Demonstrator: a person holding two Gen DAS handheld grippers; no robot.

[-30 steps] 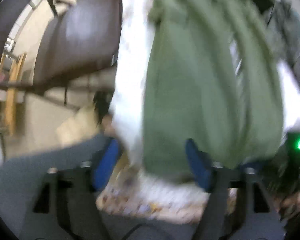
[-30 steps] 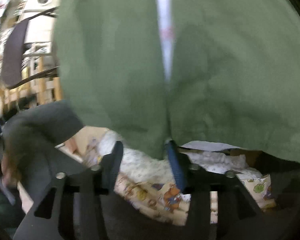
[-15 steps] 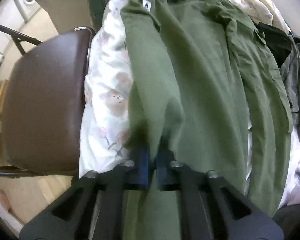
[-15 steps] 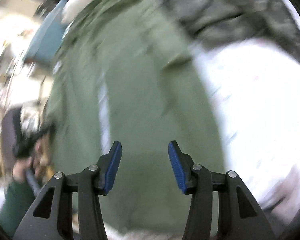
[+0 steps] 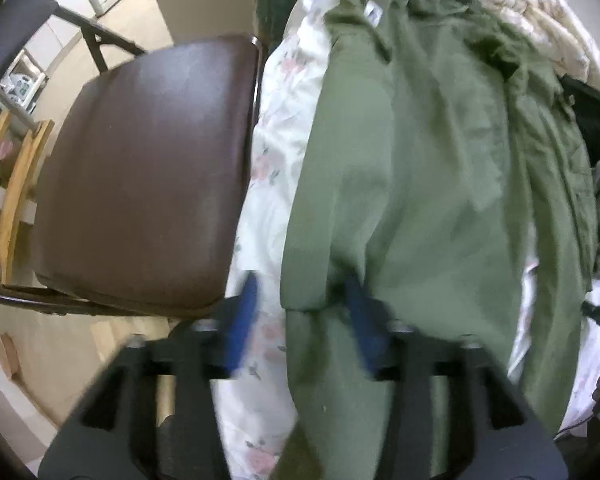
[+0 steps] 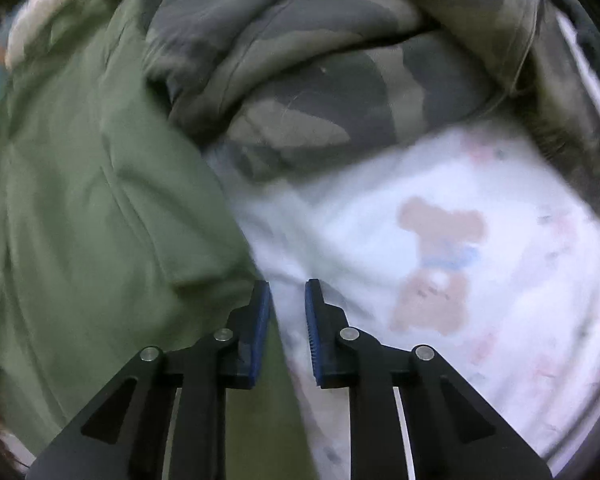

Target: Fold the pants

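We have the pants (image 5: 440,200) folded lengthwise on the bed (image 6: 460,240); crosswise folds remain. Left gripper (image 5: 300,312) just opened, fabric edge loose between pads. Right gripper (image 6: 287,300) closing, nearly shut, empty.

Left hand-held gripper (image 5: 300,312) jaws just reopened off pants (image 5: 440,200), right hand-held gripper (image 6: 287,320) narrowing

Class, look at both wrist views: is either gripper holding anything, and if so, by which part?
Nothing is held. The left gripper, just opening, straddles the green pants' edge without pressing. The right gripper, just closing, has only bedsheet showing between its jaws.
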